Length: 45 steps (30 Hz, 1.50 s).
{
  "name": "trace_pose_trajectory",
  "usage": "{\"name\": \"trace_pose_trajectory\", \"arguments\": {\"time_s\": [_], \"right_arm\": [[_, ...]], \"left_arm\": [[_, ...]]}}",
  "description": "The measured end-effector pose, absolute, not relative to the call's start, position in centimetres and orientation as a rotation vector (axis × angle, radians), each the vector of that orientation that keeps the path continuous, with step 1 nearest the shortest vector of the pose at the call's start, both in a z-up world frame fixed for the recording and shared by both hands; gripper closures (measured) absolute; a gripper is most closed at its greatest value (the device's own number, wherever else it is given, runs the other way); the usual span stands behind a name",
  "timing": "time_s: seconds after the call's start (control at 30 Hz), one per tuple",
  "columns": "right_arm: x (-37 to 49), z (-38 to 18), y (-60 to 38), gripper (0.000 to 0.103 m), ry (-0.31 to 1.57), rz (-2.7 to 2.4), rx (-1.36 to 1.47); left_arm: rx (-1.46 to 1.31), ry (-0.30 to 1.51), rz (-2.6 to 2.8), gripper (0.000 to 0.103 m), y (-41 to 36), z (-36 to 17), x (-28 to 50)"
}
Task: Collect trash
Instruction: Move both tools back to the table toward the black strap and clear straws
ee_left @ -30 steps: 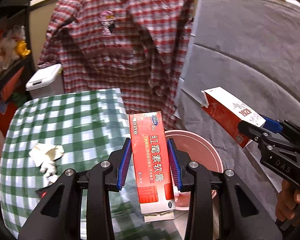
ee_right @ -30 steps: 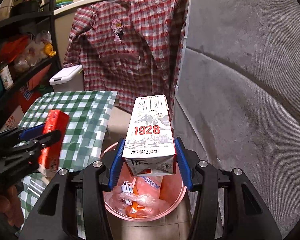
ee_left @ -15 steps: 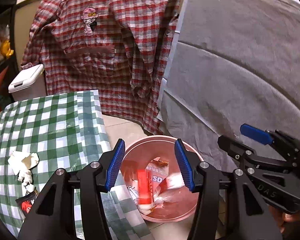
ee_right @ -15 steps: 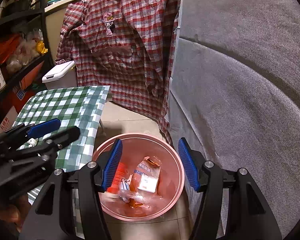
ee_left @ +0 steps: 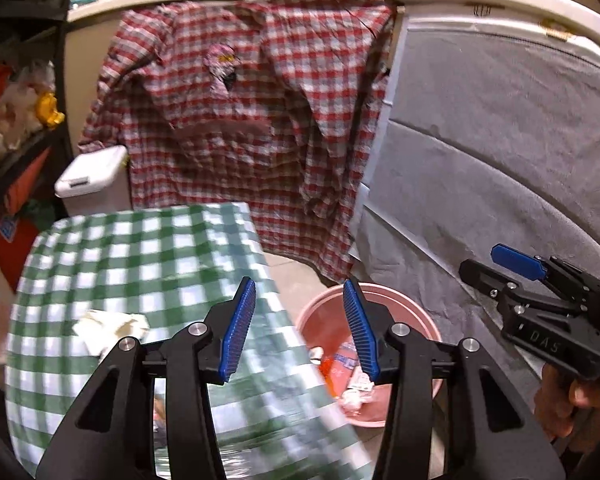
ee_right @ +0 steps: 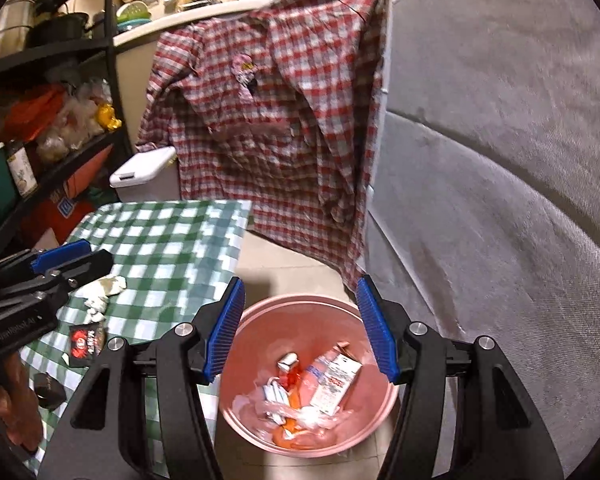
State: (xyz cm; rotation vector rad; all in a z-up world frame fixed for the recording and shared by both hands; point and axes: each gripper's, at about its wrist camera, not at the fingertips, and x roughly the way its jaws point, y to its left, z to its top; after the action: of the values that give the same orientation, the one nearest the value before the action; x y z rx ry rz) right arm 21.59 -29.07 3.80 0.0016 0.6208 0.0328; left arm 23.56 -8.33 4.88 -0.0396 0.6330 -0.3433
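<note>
Jaws of both grippers stand wide apart with nothing between them: the left gripper point(ee_left: 298, 330) hangs over the edge of the green-checked surface point(ee_left: 140, 256), the right gripper point(ee_right: 300, 330) directly above the pink bin point(ee_right: 380, 412) on the floor. Inside the bin lie a white-and-red carton point(ee_right: 336, 380), crumpled plastic wrap point(ee_right: 288, 414) and something orange; the carton's print is too blurred to read. From the left wrist view, the right gripper's black body shows raised letters that look like "DAS". On the surface, just beside the left gripper in the right wrist view, rest a crumpled tissue point(ee_right: 100, 290), a black packet with red print point(ee_right: 86, 342) and a small dark object point(ee_right: 50, 390). Farther back, a white lidded bin point(ee_right: 146, 170) stands beside a red plaid shirt point(ee_right: 276, 120) hanging from a counter edge.
</note>
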Motion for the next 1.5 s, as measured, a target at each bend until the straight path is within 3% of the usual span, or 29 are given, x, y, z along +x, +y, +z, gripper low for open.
{"name": "trace_pose_trajectory", "arguments": {"time_s": [0.2,0.37,0.57,0.9,1.07,1.13,1.3,1.4,1.5], "right_arm": [[20.9,4.5,-26.8,0.048,0.593,0.091,0.018],[20.4,4.2,-24.6,0.070,0.587,0.163,-0.013],[19.4,3.2,-21.1,0.076,0.590,0.278,-0.083],[17.2,-1.0,-14.0,0.076,0.667,0.512,-0.226],[16.5,-3.5,-11.2,0.076,0.706,0.619,-0.307],[16.4,-4.3,-10.4,0.075,0.723,0.647,-0.335],[16.4,-6.7,-8.4,0.069,0.786,0.705,-0.422],[16.3,-8.0,-7.4,0.060,0.819,0.738,-0.472],[16.5,-9.1,-6.8,0.056,0.853,0.746,-0.512]], "left_arm": [[-0.061,0.588,-0.282,0.059,-2.4,6.6,22.1],[-0.067,0.578,-0.233,0.059,2.5,7.0,20.7],[-0.035,0.604,-0.178,0.065,6.7,5.5,18.5],[0.005,0.740,-0.247,0.065,9.8,1.9,15.0],[0.116,0.911,-0.404,0.063,8.4,-2.0,14.7],[0.198,0.967,-0.443,0.052,7.5,-3.9,14.2],[0.310,1.030,-0.434,0.050,7.1,-6.6,14.2],[0.280,1.048,-0.421,0.072,8.1,-6.6,14.8],[0.238,1.042,-0.396,0.075,9.0,-5.9,15.6]]}}
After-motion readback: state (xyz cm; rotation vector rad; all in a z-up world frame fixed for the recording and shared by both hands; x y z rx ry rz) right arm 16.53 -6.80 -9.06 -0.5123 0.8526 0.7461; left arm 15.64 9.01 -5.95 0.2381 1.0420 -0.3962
